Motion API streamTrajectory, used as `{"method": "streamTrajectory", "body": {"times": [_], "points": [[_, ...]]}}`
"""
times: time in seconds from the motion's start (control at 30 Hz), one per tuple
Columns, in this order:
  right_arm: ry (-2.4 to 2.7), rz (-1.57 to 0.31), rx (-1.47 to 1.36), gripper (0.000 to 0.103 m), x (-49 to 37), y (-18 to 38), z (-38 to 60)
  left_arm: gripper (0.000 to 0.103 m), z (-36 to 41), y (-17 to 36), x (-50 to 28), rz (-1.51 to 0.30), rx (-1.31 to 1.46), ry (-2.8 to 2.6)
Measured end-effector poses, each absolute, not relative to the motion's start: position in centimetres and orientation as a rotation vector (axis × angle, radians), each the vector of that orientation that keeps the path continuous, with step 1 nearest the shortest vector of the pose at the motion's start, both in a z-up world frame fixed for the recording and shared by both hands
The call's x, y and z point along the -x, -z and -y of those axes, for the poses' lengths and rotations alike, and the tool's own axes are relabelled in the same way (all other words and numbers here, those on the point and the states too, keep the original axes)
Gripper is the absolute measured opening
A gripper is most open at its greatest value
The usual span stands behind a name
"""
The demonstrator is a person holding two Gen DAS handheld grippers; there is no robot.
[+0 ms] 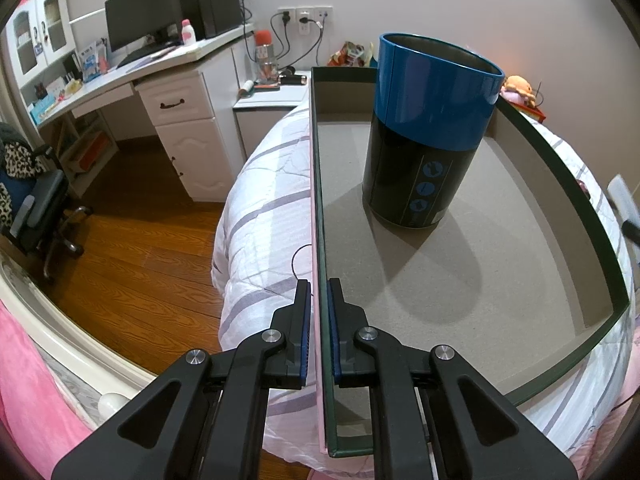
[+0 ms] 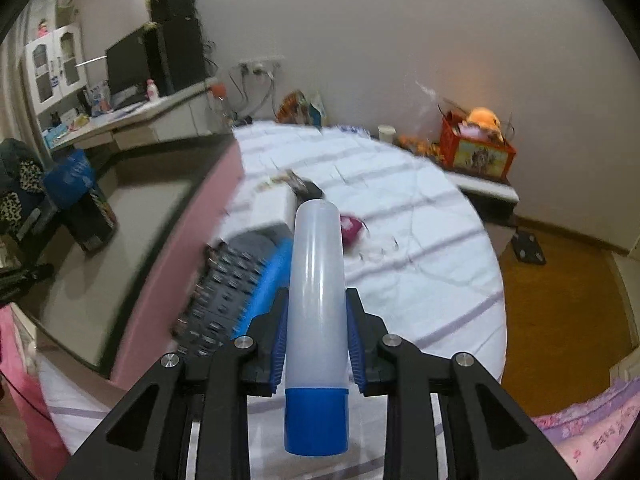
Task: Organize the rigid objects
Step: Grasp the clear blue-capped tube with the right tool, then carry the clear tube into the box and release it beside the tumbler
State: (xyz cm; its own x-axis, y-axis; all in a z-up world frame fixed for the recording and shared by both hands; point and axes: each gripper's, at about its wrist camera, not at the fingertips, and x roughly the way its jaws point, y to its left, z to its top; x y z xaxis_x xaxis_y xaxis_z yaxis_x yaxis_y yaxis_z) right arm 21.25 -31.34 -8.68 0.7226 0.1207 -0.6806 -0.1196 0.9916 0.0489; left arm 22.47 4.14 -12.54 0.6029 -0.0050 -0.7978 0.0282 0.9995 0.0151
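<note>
Gripping box wall, left gripper; right gripper clamps bottle (striped bedspread)

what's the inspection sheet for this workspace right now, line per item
surface: white striped quilt on a bed; a pink-sided box lies on it.
job's things: blue and black canister upright inside the box; white tube with blue cap held above the quilt; black and blue keypad device beside the box.
clutter: small dark red item on the quilt.
grippers: left gripper shut on the box wall; right gripper shut on the tube.
cables: plugs and cords at the wall sockets.
surroundings: desk with monitor, office chair, wooden floor.
</note>
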Motion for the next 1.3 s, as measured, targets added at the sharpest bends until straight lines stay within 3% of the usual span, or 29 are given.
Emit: {"method": "streamTrajectory", "body": {"times": [0.4, 0.67, 1.3], "points": [[-0.337, -0.661, 0.067, 0.027, -21.8, 4.3, 22.4, 0.009, -4.0, 12.5, -22.4, -0.917, -0.032, 0.012], [-0.432, -0.726, 0.113, 0.027, -23.5, 6.4, 16.4, 0.01, -3.9, 12.5, -22.4, -0.916, -0.033, 0.02], [-0.46, -0.878, 0.149, 0.027, -25.2, 11.2, 12.5, 0.006, -3.6, 12.2, -22.1, -0.903, -0.054, 0.033]]}}
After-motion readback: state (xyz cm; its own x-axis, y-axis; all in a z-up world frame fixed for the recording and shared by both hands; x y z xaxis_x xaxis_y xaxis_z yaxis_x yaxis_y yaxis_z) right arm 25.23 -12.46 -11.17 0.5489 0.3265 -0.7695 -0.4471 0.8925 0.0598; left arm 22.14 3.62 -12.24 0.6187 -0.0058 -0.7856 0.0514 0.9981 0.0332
